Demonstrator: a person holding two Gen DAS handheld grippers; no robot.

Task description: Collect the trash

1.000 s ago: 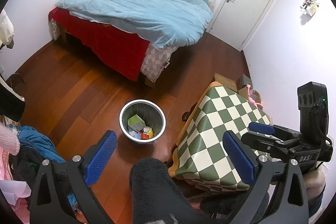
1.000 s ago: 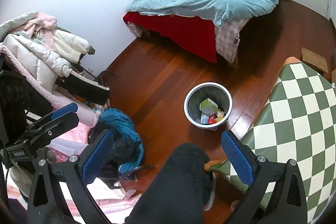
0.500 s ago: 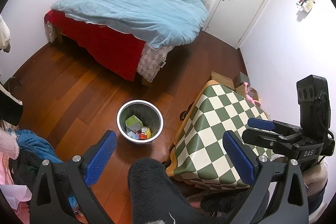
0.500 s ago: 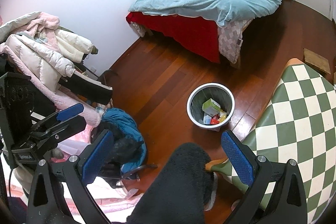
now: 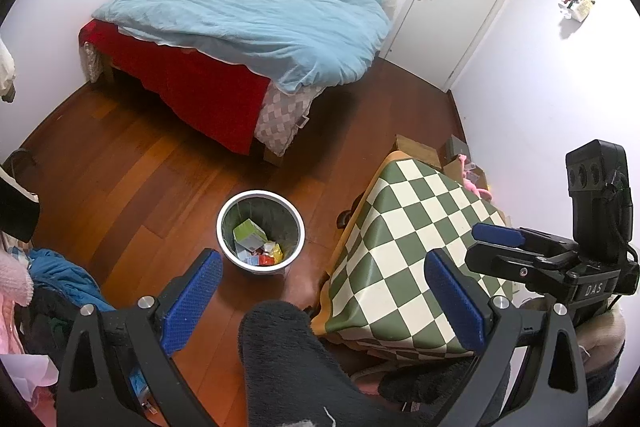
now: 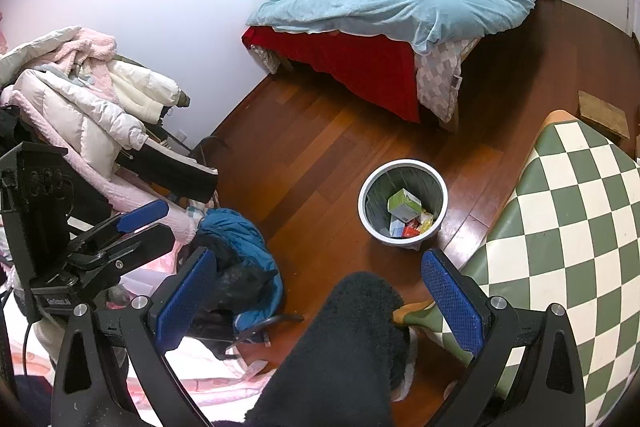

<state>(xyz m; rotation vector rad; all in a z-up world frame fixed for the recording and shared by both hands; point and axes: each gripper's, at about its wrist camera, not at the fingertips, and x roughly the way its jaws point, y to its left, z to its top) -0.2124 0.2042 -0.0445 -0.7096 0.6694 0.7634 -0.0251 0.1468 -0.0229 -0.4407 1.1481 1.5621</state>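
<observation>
One round bin [image 5: 260,231] with a pale rim stands on the wood floor [image 5: 120,163] at the centre of the frame, between the bed [image 5: 240,39] and the checkered desk [image 5: 408,259]. Inside lie one green box [image 5: 249,231] and several small wrappers [image 5: 266,254], too jumbled to count. Both grippers, left [image 5: 322,291] and right [image 6: 320,291], hang above it, jaws spread wide and holding nothing. Their pads are blue and dimpled. Bare floor surrounds the bin; a clothes pile [image 6: 80,99] fills the left of the right wrist view.
</observation>
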